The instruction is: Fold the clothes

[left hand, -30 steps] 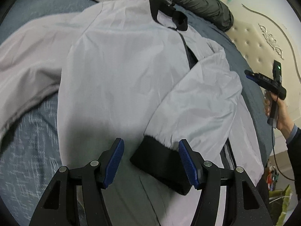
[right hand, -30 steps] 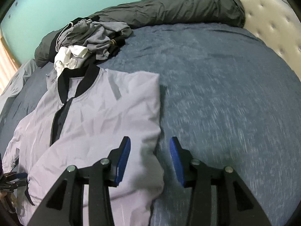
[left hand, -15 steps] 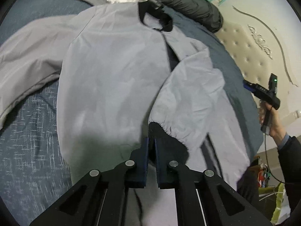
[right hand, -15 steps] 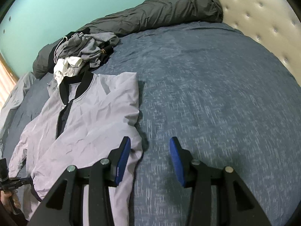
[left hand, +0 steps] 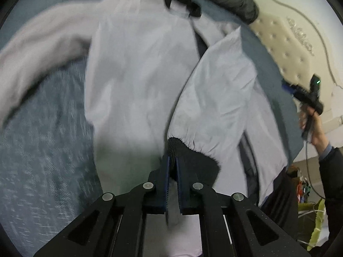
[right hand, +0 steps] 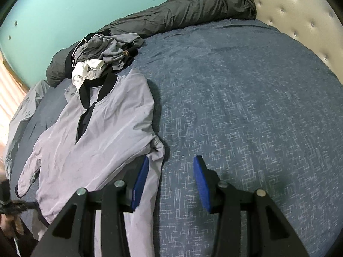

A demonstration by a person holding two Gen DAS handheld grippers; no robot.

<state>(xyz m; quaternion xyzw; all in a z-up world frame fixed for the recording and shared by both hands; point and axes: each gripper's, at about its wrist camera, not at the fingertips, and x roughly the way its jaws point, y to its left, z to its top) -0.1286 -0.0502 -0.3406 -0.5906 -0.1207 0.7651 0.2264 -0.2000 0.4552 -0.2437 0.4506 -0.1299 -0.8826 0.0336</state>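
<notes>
A light grey jacket (left hand: 139,81) with a black collar (right hand: 89,94) lies spread on the blue bed. My left gripper (left hand: 172,162) is shut on the black ribbed cuff (left hand: 190,160) of one sleeve (left hand: 216,98), which is lifted across the jacket's body. In the right wrist view the same jacket (right hand: 96,141) lies to the left. My right gripper (right hand: 170,171) hangs open above the bedspread beside the jacket's edge, with nothing between its fingers. The right gripper (left hand: 300,94) also shows in a hand at the far right of the left wrist view.
A blue bedspread (right hand: 246,107) covers the bed. A pile of grey and white clothes (right hand: 103,53) lies beyond the collar. A rolled dark grey duvet (right hand: 182,17) runs along the far side. A cream tufted headboard (right hand: 300,10) is at right.
My left gripper shut on the black cuff and has drawn the sleeve up and over the jacket. My right gripper drifted to the right, off the jacket's edge, staying open.
</notes>
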